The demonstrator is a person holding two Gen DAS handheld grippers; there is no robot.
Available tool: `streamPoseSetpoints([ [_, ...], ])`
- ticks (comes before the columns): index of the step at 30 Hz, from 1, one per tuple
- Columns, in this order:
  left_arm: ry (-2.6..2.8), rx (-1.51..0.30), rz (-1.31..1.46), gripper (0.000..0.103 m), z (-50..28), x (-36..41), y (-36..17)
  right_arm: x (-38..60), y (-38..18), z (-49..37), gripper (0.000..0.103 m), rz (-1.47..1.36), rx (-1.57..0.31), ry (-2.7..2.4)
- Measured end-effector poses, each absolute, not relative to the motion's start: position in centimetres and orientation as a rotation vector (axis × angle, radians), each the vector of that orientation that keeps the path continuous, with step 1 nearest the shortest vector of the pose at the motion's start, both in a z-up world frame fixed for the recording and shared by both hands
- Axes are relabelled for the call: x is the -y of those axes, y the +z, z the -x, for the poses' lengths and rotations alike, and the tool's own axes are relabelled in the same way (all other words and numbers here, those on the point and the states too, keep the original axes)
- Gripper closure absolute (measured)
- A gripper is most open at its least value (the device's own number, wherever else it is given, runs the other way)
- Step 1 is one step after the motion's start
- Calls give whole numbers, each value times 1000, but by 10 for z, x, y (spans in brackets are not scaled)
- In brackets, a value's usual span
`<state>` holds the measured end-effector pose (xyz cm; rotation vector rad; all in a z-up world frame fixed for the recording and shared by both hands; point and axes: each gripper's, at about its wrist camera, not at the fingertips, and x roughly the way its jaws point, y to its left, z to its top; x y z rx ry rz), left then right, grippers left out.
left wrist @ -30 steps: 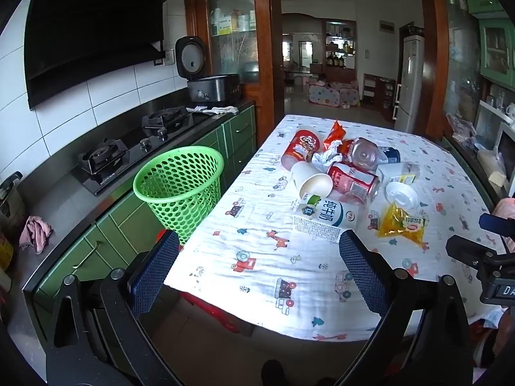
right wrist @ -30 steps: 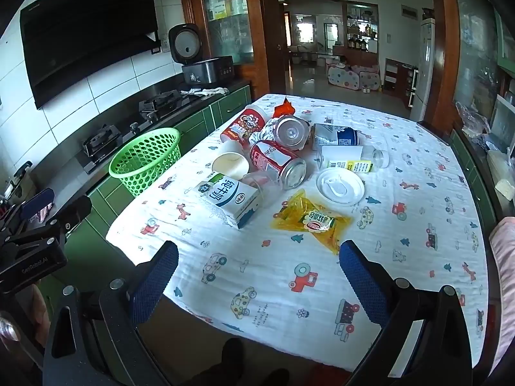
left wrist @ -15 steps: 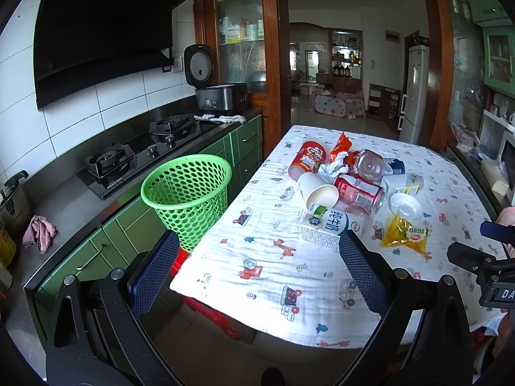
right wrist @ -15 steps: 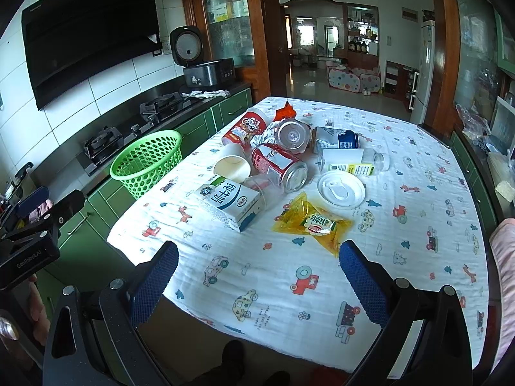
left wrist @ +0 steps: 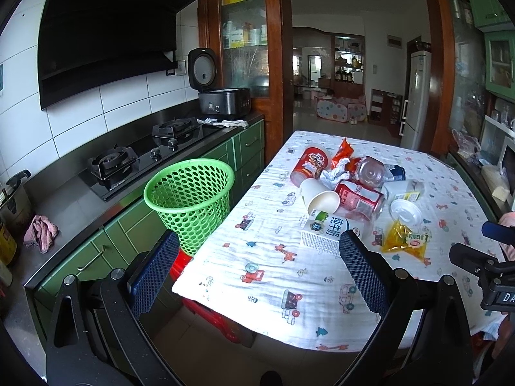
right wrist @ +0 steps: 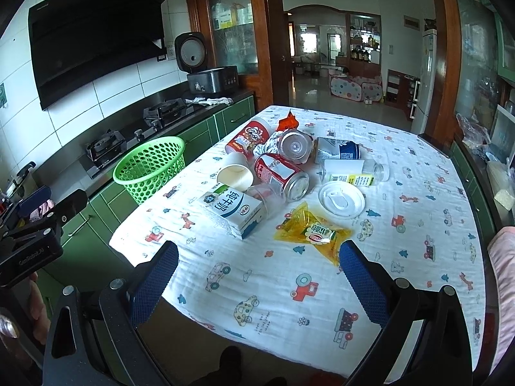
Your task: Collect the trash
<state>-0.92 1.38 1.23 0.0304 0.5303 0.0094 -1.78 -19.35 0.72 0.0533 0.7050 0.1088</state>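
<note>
A heap of trash lies on the table: a milk carton (right wrist: 233,212), a paper cup (right wrist: 235,175), a red cola can (right wrist: 283,175), a red snack tub (right wrist: 248,136), a clear bottle (right wrist: 294,146), a white lid (right wrist: 341,199) and a yellow wrapper (right wrist: 310,233). The carton (left wrist: 325,230) and cup (left wrist: 320,196) also show in the left wrist view. A green mesh basket (left wrist: 190,199) stands left of the table, also seen in the right wrist view (right wrist: 151,167). My left gripper (left wrist: 257,270) and right gripper (right wrist: 257,276) are both open and empty, short of the table's near edge.
The table (right wrist: 289,289) has a white cloth with cartoon prints. A green counter with a gas hob (left wrist: 145,157) and a rice cooker (left wrist: 222,99) runs along the left wall. A doorway (left wrist: 328,74) opens behind the table. Shelves line the right side.
Both grippers have drawn back and risen slightly from the table, so the trash looks smaller and further away. Nothing on the table has moved.
</note>
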Motion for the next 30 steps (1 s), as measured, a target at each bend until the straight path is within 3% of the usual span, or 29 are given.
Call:
streamPoseSetpoints([
  [30, 33, -545, -5, 5, 4, -23, 8, 185, 4, 15, 6, -50, -708, 129],
])
